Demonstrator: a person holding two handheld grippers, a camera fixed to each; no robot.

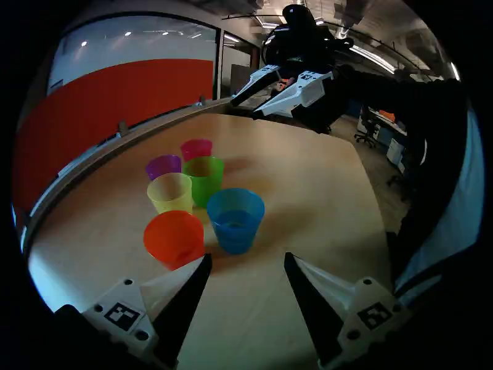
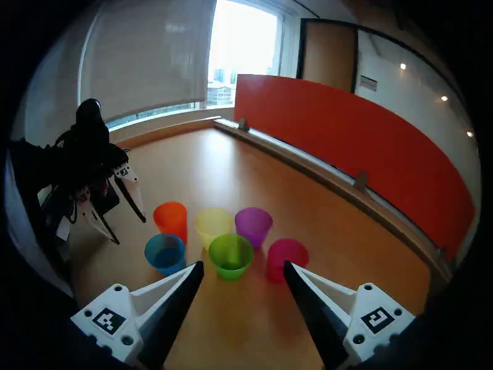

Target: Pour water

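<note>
Several plastic cups stand in a cluster on the wooden table (image 1: pixel 308 179). In the left gripper view they are orange (image 1: pixel 174 237), blue (image 1: pixel 235 219), yellow (image 1: pixel 171 192), green (image 1: pixel 204 177), purple (image 1: pixel 163 165) and pink (image 1: pixel 196 148). My left gripper (image 1: pixel 246 262) is open, just short of the blue and orange cups, holding nothing. The right gripper (image 1: pixel 245 109) hangs open above the far table edge. In the right gripper view, my right gripper (image 2: pixel 242 268) is open near the green cup (image 2: pixel 230 256) and pink cup (image 2: pixel 286 258). The left gripper (image 2: pixel 129 230) sits beyond the blue cup (image 2: pixel 165 253). Whether any cup holds water I cannot tell.
A red partition (image 2: pixel 370 142) with a low ledge runs along one side of the table. Bright windows (image 2: pixel 243 49) lie beyond its far end. Office chairs and shelving (image 1: pixel 382 129) stand past the table on the other side. A person's dark sleeve (image 1: pixel 431 154) reaches in from that side.
</note>
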